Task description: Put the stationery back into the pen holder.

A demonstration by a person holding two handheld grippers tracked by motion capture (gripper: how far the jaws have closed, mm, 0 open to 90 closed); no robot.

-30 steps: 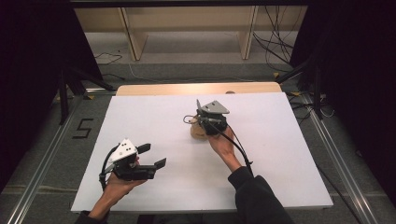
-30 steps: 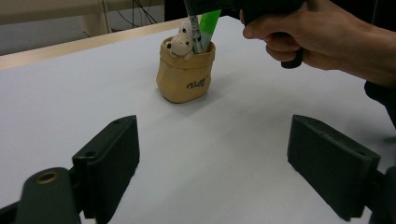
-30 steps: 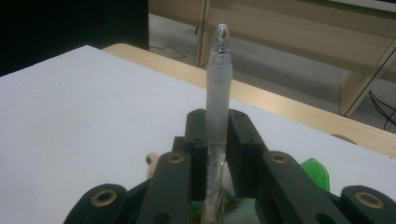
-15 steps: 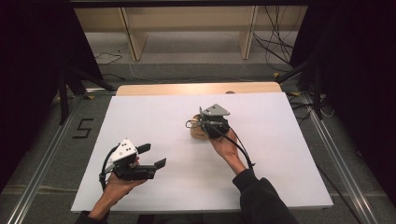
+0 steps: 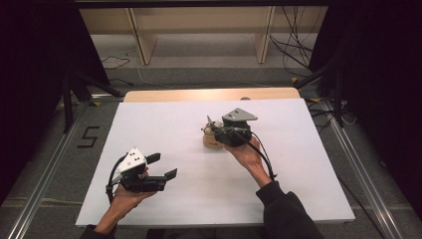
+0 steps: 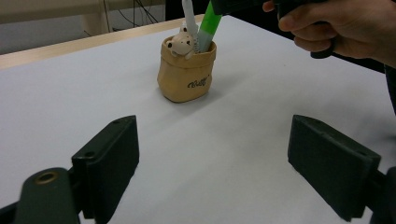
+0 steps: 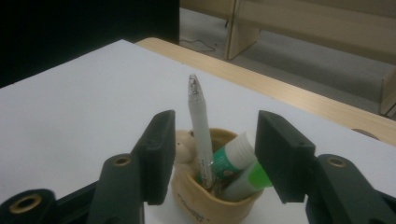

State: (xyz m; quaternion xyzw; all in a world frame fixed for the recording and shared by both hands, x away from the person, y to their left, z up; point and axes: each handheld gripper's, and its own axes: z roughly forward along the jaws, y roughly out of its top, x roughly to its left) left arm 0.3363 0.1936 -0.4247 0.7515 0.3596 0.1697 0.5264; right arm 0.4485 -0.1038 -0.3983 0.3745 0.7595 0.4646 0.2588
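Right gripper (image 5: 215,130) sits just right of centre in the high view, held by a hand (image 5: 247,154) reaching up from the lower right. Its jaws stand moderately wide and have just been opening, so the green marker between them is no longer pinched; in the right gripper view the two black pads flank the pot's mouth with a gap on each side. That spacing suggests a release, with the marker left to rest inside.

Under everything lies a white table (image 5: 164,124), filling the middle of the high view, bare apart from the pot.

Left gripper (image 5: 161,166) rests at the lower left of the high view, cradled in an upturned hand (image 5: 127,195) and well apart from the pot. Its jaws gape wide with nothing between them, and they point toward the pot, probably waiting rather than working.

At the centre of the high view, touching the tips of the right gripper, stands a small tan pen pot (image 6: 186,73) shaped like a paper sack, upright on the table. It sits in the upper middle of the left gripper view.

Inside it lean a green marker (image 7: 243,179) and a white pen (image 7: 200,130), both propped against the rim. A tiny bear figure (image 6: 181,45) peeks over the pot's edge.
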